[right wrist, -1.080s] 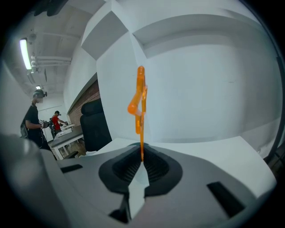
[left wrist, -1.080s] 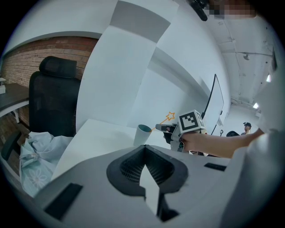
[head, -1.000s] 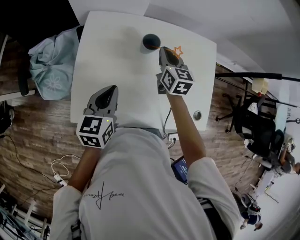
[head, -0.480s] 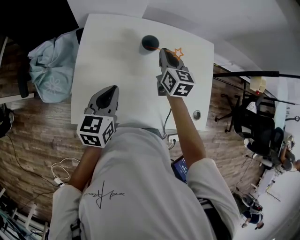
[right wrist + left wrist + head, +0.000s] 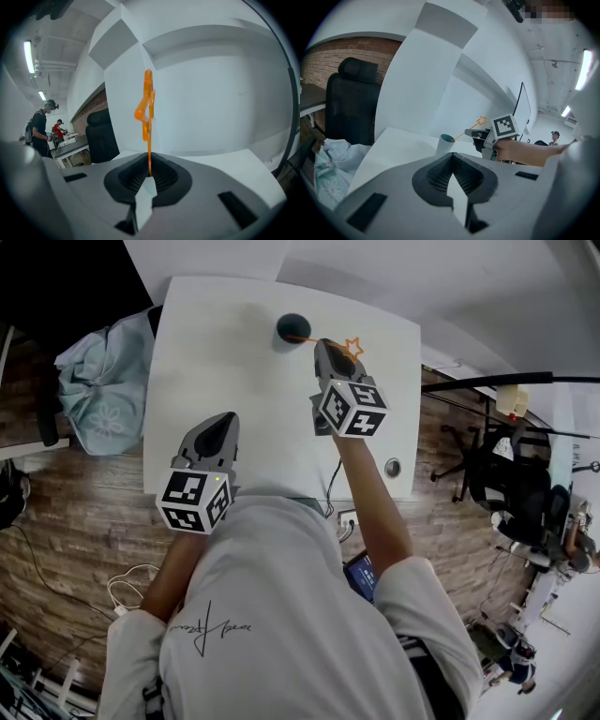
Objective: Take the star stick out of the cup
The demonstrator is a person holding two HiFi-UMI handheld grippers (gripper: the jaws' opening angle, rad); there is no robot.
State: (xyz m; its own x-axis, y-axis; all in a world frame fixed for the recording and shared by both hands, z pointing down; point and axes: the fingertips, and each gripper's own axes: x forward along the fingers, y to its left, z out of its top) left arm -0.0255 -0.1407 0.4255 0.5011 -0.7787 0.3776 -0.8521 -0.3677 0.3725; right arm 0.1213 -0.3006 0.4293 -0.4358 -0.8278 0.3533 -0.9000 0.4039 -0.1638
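A dark teal cup [image 5: 292, 326] stands at the far side of the white table [image 5: 225, 371]. An orange star stick [image 5: 353, 347] slants from the cup's rim up to the right, its star end past my right gripper [image 5: 326, 345], which is shut on the stick's shaft. In the right gripper view the stick [image 5: 148, 112] rises straight out of the shut jaws. My left gripper [image 5: 221, 424] hovers over the table's near left part, shut on nothing. From the left gripper view I see the cup [image 5: 446, 143], the star [image 5: 482, 121] and the right gripper [image 5: 480, 135] beside it.
A chair draped with pale blue cloth [image 5: 98, 381] stands left of the table. A black office chair [image 5: 511, 493] is at the right. A round cable hole [image 5: 392, 467] sits near the table's right front corner. Cables [image 5: 127, 582] lie on the wooden floor.
The right gripper has drawn slightly away from the cup with the stick; more orange shaft shows between cup and jaws. The left gripper has stayed put.
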